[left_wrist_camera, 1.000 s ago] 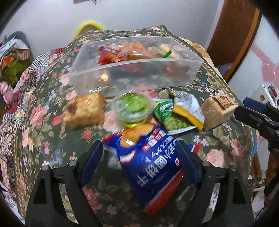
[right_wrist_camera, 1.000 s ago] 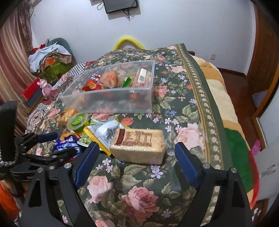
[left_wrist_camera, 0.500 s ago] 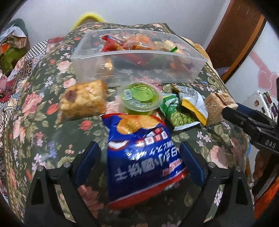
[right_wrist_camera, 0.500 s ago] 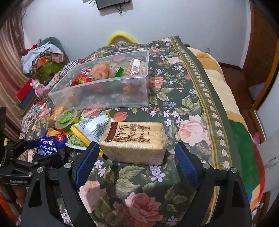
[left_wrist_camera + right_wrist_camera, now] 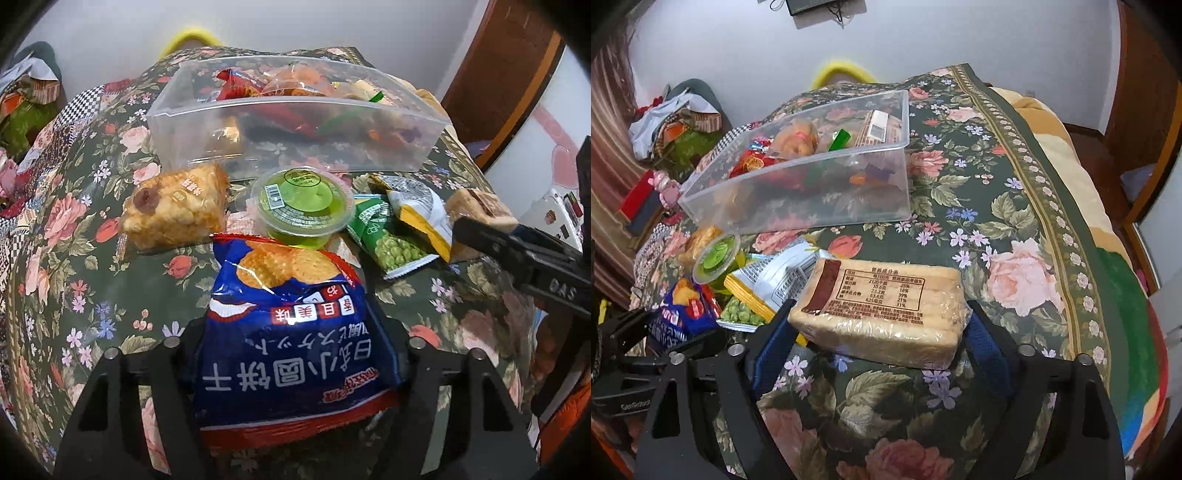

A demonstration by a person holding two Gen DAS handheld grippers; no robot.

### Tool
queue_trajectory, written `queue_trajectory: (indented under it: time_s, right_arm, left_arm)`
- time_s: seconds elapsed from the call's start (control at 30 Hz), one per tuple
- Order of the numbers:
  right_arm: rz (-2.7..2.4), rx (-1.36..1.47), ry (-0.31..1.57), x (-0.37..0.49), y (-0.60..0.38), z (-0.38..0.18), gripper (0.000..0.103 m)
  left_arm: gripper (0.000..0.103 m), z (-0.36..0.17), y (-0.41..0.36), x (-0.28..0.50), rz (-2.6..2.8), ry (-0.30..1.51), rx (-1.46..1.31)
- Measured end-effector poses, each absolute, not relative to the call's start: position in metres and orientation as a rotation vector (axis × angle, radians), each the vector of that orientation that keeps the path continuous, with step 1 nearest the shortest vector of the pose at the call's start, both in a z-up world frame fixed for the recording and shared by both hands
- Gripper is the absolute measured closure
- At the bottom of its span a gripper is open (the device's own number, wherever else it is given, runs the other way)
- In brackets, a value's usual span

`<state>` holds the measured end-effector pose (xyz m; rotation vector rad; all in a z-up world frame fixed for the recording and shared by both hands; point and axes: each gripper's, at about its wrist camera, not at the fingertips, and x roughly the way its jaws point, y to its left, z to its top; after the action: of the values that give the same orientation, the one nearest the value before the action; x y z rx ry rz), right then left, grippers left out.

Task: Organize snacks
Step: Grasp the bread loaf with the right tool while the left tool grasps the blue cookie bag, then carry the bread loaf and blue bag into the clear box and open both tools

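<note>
My left gripper [image 5: 291,343] is shut on a blue biscuit bag [image 5: 291,332], its jaws pressing both sides. My right gripper [image 5: 882,325] has its jaws against both ends of a clear-wrapped block of wafer biscuits [image 5: 882,310] on the floral cloth; I cannot tell if it grips. A clear plastic bin [image 5: 295,122] [image 5: 812,177] with several snacks stands behind. In front of it lie a wrapped pastry [image 5: 173,210], a green jelly cup [image 5: 303,206] [image 5: 716,254], a green pea packet [image 5: 391,240] [image 5: 738,314] and a silver-yellow packet [image 5: 417,210] [image 5: 779,277].
The floral cloth [image 5: 997,206] covers a bed that drops off at the right edge. Piled clothes [image 5: 672,122] lie at the far left. A wooden door frame [image 5: 509,74] stands at the right. The right gripper's arm [image 5: 524,254] crosses the left wrist view.
My left gripper closed on the blue bag. My right gripper moved forward and its jaws came in around the wafer block.
</note>
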<state>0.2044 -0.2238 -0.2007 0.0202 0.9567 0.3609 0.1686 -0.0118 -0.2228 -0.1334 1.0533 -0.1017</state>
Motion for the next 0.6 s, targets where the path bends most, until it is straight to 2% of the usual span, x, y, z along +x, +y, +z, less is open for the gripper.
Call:
queue_trajectory:
  time_s: [0.27,0.6]
  right_arm:
    - [0.361,0.024,0.905,0.196,-0.227,-0.188,0.024]
    - [0.386,0.037,0.797,0.192,-0.224,-0.145,0.024]
  left_arm:
    - [0.035,-0.203,-0.007,0.153,-0.102,1.012,-0.139]
    - [0.035,-0.157,0.008,0.156,-0.076,0.899,-0.149]
